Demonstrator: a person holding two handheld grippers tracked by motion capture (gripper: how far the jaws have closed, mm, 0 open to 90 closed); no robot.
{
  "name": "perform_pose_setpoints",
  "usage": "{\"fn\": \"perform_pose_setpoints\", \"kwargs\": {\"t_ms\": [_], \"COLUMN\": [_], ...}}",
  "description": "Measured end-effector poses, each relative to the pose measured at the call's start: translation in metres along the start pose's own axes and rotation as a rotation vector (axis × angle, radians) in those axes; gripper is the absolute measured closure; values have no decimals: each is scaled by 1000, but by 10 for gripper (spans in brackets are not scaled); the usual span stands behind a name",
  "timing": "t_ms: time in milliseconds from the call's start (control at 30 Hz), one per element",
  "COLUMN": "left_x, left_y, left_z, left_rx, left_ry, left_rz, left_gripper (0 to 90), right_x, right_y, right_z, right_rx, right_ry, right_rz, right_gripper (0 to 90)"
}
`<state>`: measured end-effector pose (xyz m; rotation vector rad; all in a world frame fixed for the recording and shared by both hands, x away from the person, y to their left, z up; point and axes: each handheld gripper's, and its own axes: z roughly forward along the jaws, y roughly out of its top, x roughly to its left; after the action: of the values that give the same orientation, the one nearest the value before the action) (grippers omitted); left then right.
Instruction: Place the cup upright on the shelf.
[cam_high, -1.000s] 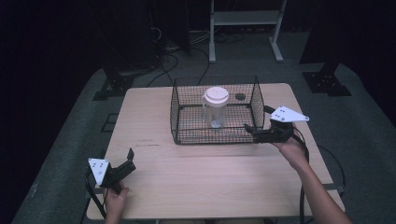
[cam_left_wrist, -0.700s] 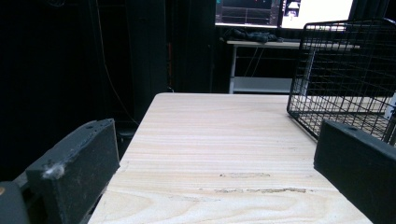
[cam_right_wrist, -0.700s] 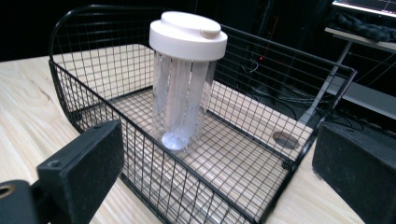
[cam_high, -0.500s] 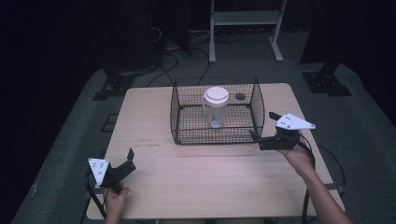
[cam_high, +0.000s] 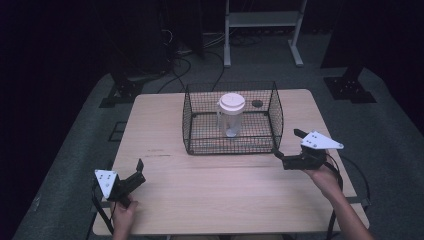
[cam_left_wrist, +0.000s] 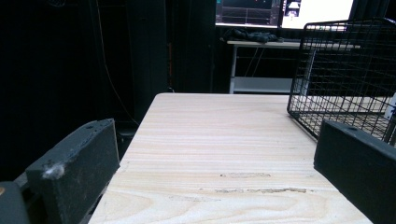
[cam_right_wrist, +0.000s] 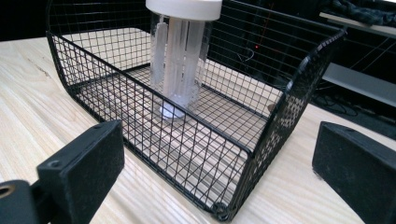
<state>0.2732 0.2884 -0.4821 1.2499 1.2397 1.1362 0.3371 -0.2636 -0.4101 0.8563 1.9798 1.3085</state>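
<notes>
high: right hand-held gripper (cam_high: 280, 156) wide, empty, just beside basket (cam_high: 272, 107) front-right corner; jar (cam_high: 230, 115) upright inside; left hand-held gripper (cam_high: 136, 175) wide, well apart on desk (cam_high: 210, 190) | left: jaws wide, nothing between | right: corner wire between jaws; risk: snagging mesh, dragging basket, tipping jar

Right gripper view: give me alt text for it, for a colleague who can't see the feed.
A black wire basket stands on a light wooden table, its near corner close ahead between the right gripper's two open black jaws. Inside the basket stands an upright clear jar with a white lid.
</notes>
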Motion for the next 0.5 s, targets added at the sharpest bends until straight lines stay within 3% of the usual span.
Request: {"fn": "perform_pose_setpoints", "kwargs": {"t_ms": [500], "left_x": [0], "left_y": [0], "left_z": [0], "left_rx": [0], "left_ry": [0], "left_rz": [1], "left_gripper": [0], "right_x": [-2], "right_y": [-17], "right_z": [-17], "right_rx": [-22], "right_ry": [-24], "right_rz": [42], "right_gripper": [18]}}
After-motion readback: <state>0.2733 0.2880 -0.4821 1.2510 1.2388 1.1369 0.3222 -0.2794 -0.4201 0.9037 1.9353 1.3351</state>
